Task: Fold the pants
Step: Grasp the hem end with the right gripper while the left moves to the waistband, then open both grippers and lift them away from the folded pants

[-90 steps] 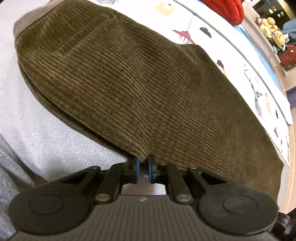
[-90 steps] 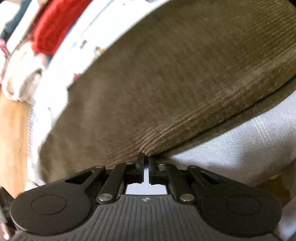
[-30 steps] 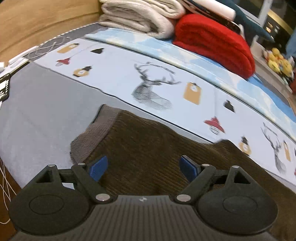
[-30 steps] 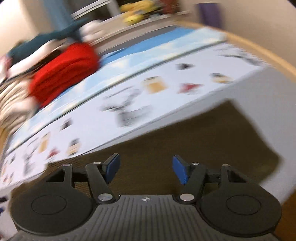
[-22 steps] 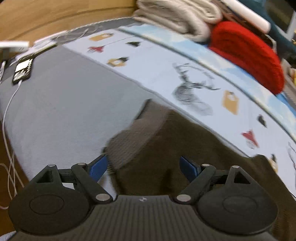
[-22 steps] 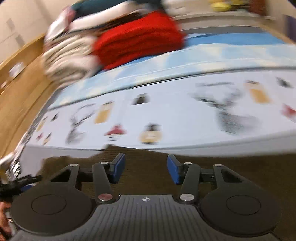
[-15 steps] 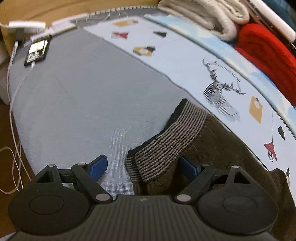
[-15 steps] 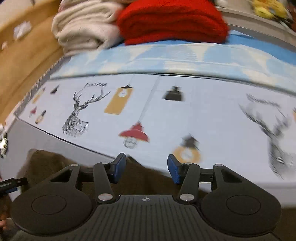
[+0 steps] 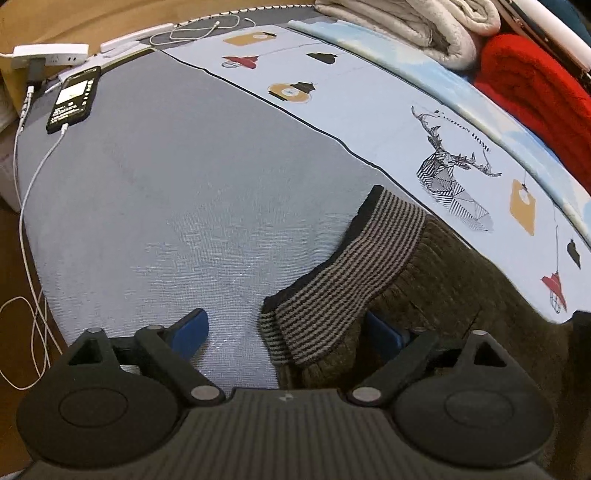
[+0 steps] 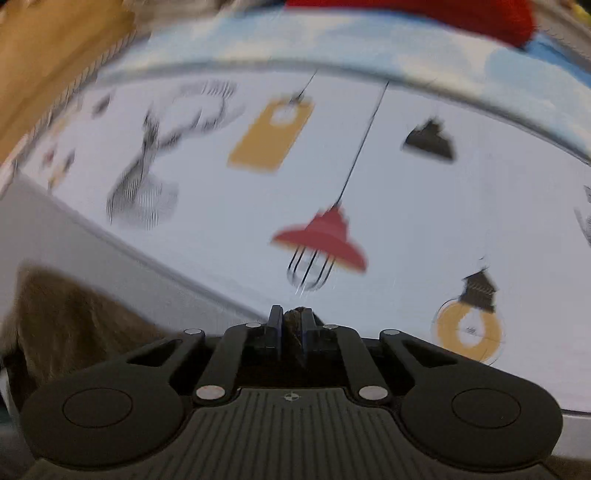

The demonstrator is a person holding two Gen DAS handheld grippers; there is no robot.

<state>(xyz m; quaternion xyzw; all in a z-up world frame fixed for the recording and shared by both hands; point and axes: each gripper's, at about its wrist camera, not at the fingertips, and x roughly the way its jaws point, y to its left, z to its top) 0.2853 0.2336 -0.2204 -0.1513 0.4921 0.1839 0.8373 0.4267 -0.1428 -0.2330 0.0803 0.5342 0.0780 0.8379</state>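
The olive-brown corduroy pants (image 9: 461, 295) lie on the bed, with the striped knit waistband (image 9: 343, 284) at their left end. My left gripper (image 9: 291, 328) is open, low over the bed, and the near corner of the waistband lies between its blue pads (image 9: 192, 325). In the blurred right wrist view my right gripper (image 10: 291, 325) is shut on a pinch of the pants' edge. More of the pants (image 10: 74, 314) shows at the lower left there.
The bed has a grey sheet (image 9: 166, 177) and a printed light-blue cover (image 9: 424, 129). A phone (image 9: 74, 99) on a charging cable and a power strip (image 9: 48, 53) lie at the far left corner. Folded beige (image 9: 406, 22) and red blankets (image 9: 535, 88) are stacked at the back.
Both grippers let go of the folded pants and moved to the waistband end. The left one came down open around the waistband corner. The right one closed on the pants' edge.
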